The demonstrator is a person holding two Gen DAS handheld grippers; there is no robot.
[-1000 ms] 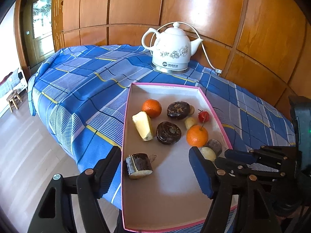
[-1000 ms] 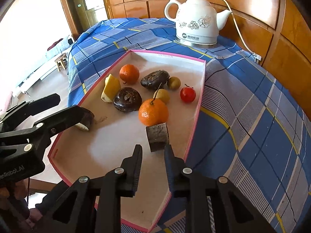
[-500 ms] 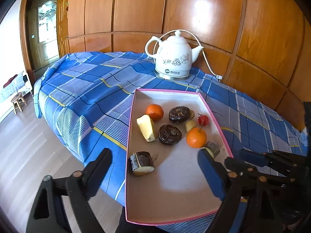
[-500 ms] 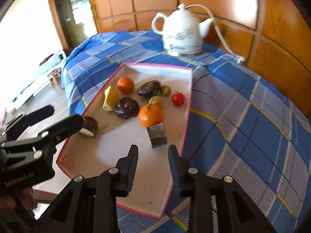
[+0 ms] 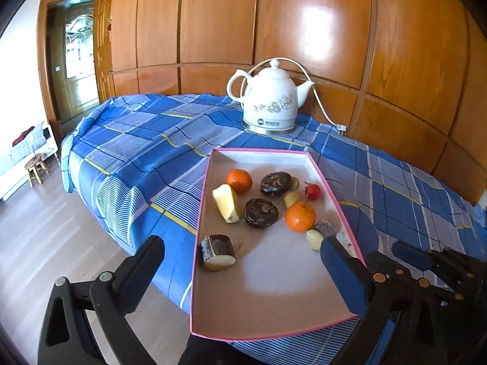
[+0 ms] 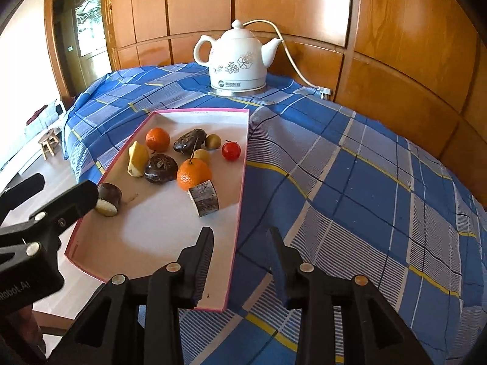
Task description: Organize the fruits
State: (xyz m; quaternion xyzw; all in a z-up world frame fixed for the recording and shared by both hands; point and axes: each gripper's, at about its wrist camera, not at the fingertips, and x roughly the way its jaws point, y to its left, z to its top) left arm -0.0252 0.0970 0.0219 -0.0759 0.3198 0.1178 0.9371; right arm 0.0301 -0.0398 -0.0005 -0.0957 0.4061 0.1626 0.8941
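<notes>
white kettle (image 5: 270, 103) on blue plaid cloth (image 5: 146, 152), wood panel wall (image 5: 304, 24) behind; small stool (image 5: 36, 168) on floor.

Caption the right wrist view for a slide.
Open right claw hovers over pink-rimmed cardboard tray of mixed fruit on blue plaid cloth.

Taking the pink-rimmed tray (image 6: 240, 194) as the reference: its near half is bare cardboard, so plenty of room to come in there from the front edge. The far half is crowded, with two oranges (image 6: 194, 174), two dark round fruits (image 6: 160, 168), a yellow wedge (image 6: 137, 158), a red cherry-like fruit (image 6: 231, 150) and a couple of small pale ones packed close. A bark-covered chunk (image 6: 204, 198) sits mid-tray near the right rim, another chunk (image 5: 218, 252) by the left rim. Behind the tray the white kettle (image 6: 237, 60) and its cord block the back. Right of the tray the blue checked bench cloth (image 6: 365, 188) is wide open.
</notes>
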